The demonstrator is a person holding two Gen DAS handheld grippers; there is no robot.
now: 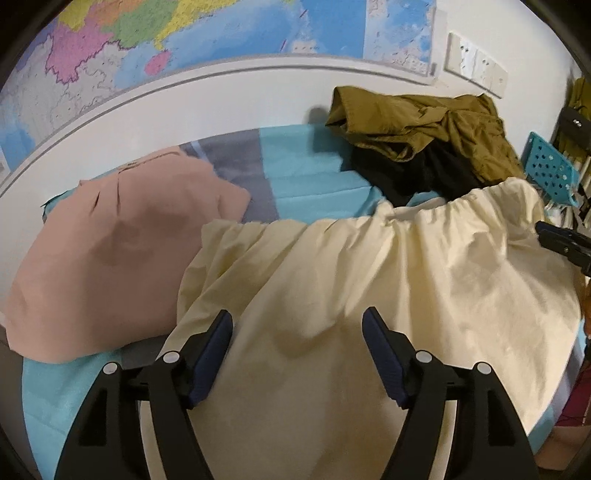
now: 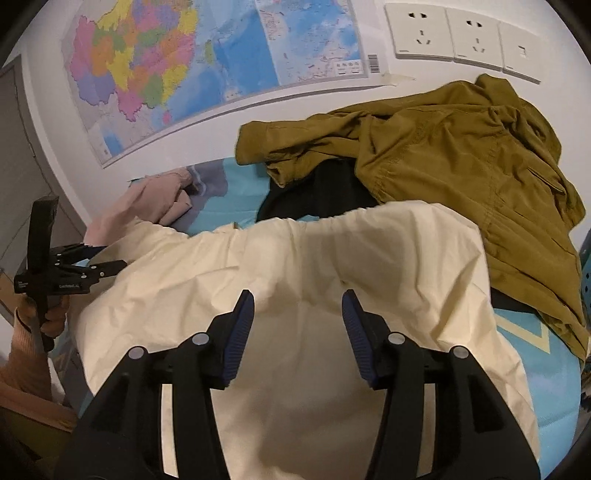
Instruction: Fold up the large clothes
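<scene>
A large cream garment (image 1: 369,288) with a gathered elastic edge lies spread on the bed; it also shows in the right wrist view (image 2: 314,266). My left gripper (image 1: 297,325) is open and empty, hovering over its left part. My right gripper (image 2: 297,306) is open and empty over its middle. The right gripper's tip (image 1: 561,240) shows at the cream garment's right edge in the left wrist view. The left gripper (image 2: 107,267) shows at the cloth's left edge in the right wrist view.
A pink garment (image 1: 110,258) lies left on the blue bed sheet (image 1: 306,173). An olive jacket (image 2: 461,166) sits on a black garment (image 2: 321,199) at the back right. A wall map (image 2: 184,66) and wall sockets (image 2: 461,33) are behind. A blue perforated basket (image 1: 550,170) stands at right.
</scene>
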